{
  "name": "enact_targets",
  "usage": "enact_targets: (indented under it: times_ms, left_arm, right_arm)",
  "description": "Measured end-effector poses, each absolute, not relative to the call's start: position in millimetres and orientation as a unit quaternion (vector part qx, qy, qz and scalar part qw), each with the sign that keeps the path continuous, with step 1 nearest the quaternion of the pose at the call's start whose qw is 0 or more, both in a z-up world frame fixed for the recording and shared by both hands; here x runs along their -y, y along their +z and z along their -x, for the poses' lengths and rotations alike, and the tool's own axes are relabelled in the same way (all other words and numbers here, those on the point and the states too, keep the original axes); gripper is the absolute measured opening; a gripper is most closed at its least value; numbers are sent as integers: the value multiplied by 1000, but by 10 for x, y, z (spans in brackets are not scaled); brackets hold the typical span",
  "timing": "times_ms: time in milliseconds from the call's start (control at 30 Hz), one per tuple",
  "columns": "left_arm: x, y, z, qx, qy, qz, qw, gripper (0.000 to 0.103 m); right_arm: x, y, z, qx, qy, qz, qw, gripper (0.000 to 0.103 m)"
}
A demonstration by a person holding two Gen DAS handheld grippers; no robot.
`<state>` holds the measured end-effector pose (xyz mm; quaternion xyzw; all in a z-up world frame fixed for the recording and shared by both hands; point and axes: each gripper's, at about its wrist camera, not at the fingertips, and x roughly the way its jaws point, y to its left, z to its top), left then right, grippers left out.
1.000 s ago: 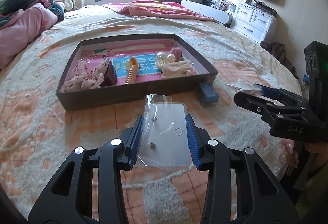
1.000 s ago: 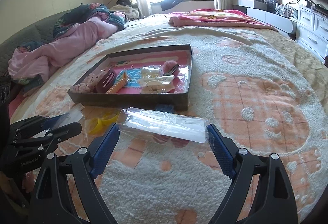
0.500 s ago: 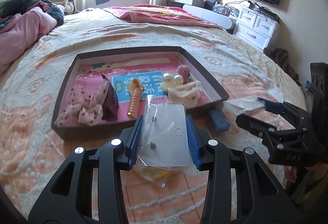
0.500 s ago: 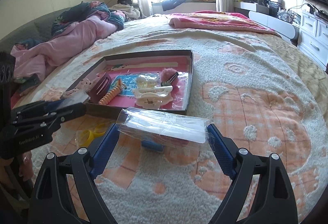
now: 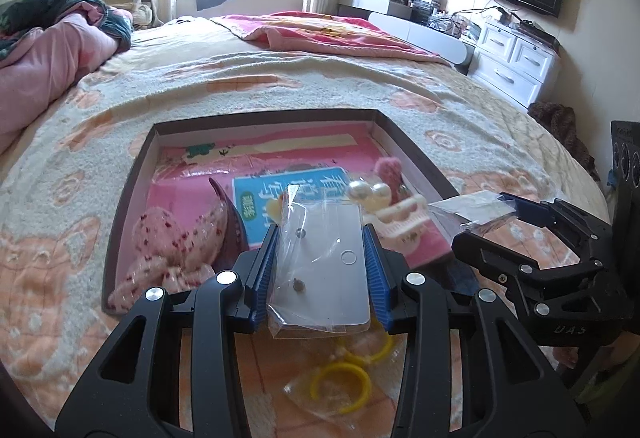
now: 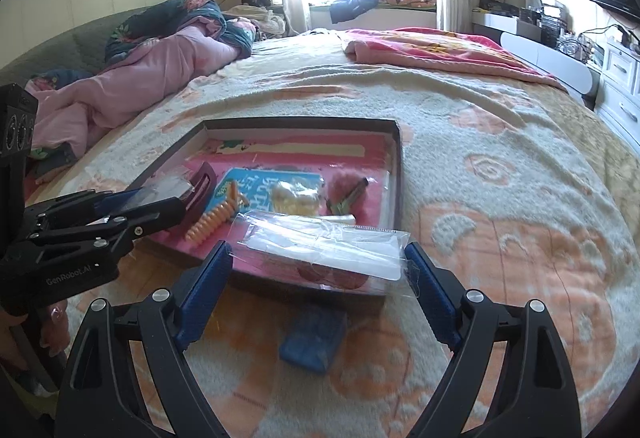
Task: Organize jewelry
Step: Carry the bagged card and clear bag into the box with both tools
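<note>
Grippers (left (image 5: 320,270), right (image 6: 318,264)) each clamp a clear packet (image 5: 320,258) over the tray (image 5: 124,205).

orange clip (image 5: 276,206) mostly hidden, earring studs (image 5: 299,284) tiny

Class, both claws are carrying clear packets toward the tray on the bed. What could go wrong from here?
1. The left claw grips its clear packet only by the edges; slippery plastic could slide out.
2. The tray is crowded, so a dropped packet may land on the white clip.
3. The yellow rings on the blanket could be overlooked.
</note>
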<state>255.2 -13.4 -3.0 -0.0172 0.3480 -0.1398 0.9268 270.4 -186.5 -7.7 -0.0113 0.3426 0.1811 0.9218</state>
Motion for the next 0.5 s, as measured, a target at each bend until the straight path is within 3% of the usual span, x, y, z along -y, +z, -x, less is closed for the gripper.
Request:
enact_targets:
  times_ms: [500]
  left_arm:
    - [41,-142,-2875,-359,-126,24,925,33]
  right_arm:
    - [1760,-147,-3173,-356,178,22,917,85]
